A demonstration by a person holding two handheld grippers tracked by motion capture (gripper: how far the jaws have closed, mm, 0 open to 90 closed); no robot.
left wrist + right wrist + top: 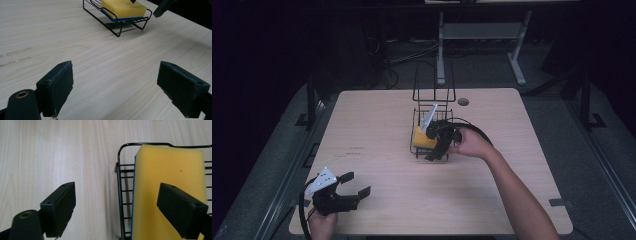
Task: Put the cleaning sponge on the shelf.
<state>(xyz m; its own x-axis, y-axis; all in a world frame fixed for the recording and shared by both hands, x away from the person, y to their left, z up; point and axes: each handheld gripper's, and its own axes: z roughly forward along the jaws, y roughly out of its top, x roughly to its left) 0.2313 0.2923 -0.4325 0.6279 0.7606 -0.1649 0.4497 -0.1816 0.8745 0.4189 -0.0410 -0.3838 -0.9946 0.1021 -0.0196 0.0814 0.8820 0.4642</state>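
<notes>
Yellow sponge (pixel 423 137) w/ blue underside lies flat in the black wire rack (pixel 432 111), mid-table. Left gripper view shows the blue layer (pixel 117 18) under the yellow; high view doesn't resolve it. Right gripper (pixel 439 144) hovers at the rack's near edge, jaws wide apart, holding nothing; its own view puts one jaw over the sponge (pixel 165 190), the other over bare table (pixel 50 157) outside the rack wire. Left gripper (pixel 352 189) sits at the table's near-left corner, well apart from rack, jaws fully spread, empty, pointing toward the rack (pixel 117 23).
</notes>
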